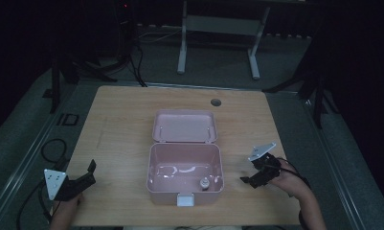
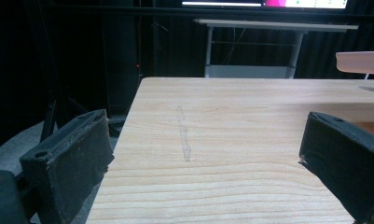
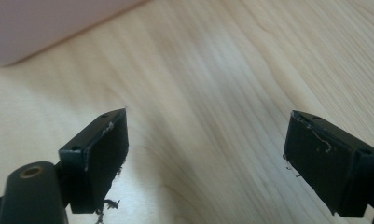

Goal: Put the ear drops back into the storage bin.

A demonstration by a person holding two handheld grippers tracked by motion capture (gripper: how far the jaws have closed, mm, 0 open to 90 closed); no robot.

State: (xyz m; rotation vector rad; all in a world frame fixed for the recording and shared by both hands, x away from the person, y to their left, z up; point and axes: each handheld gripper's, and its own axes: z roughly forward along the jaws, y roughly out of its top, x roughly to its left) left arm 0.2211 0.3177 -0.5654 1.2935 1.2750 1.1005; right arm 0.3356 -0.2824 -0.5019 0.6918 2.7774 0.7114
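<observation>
A pink box (image 1: 185,184) stands open in the middle of the wooden table (image 1: 122,129), its lid (image 1: 185,126) laid back behind it. A small pale object (image 1: 204,183) rests inside near the front right corner. My left gripper (image 1: 86,175) lies at the front left of the table, open, with bare wood (image 2: 203,140) between its jaws. My right gripper (image 1: 249,179) is just right of the box, open and pointed down at the tabletop (image 3: 208,121); the box wall (image 3: 40,23) shows at the upper left of its view.
A white latch (image 1: 185,200) sits on the box's front. A round cable hole (image 1: 215,102) lies at the table's back. A white-legged desk frame (image 1: 218,43) stands beyond the table. Cables (image 1: 50,151) lie on the floor at left.
</observation>
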